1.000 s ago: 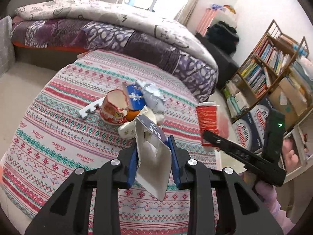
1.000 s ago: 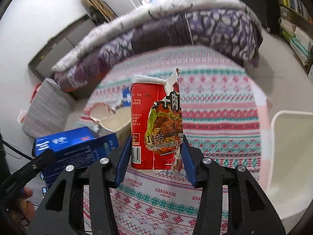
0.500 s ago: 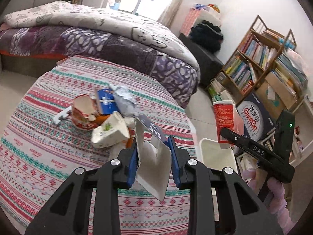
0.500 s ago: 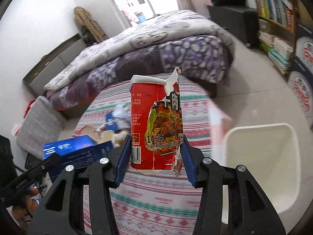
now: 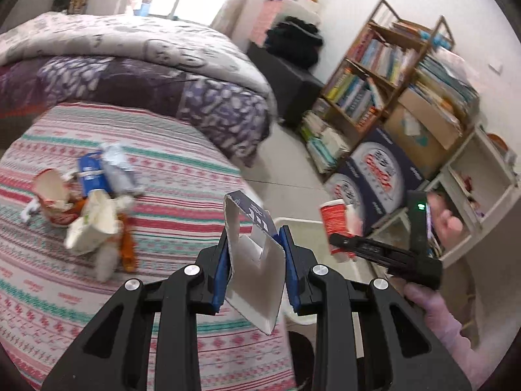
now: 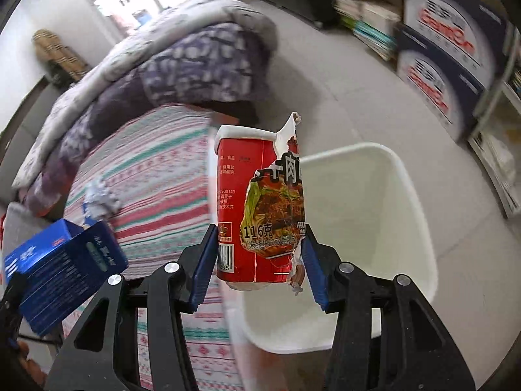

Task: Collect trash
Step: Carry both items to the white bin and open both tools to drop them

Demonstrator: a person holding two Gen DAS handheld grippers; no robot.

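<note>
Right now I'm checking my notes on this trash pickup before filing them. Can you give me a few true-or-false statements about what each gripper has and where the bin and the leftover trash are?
1. The right gripper has a red noodle cup between its fingers. True; its jaws are opening.
2. The white bin stands on the striped bedspread. False: it stands on the floor beside the bed.
3. The left gripper is clamped on a blue carton. True.
4. The bin already holds several pieces of trash. False: the part of its inside that shows is bare.
5. No trash remains on the bedspread. False: a torn cup and wrappers lie there.
</note>
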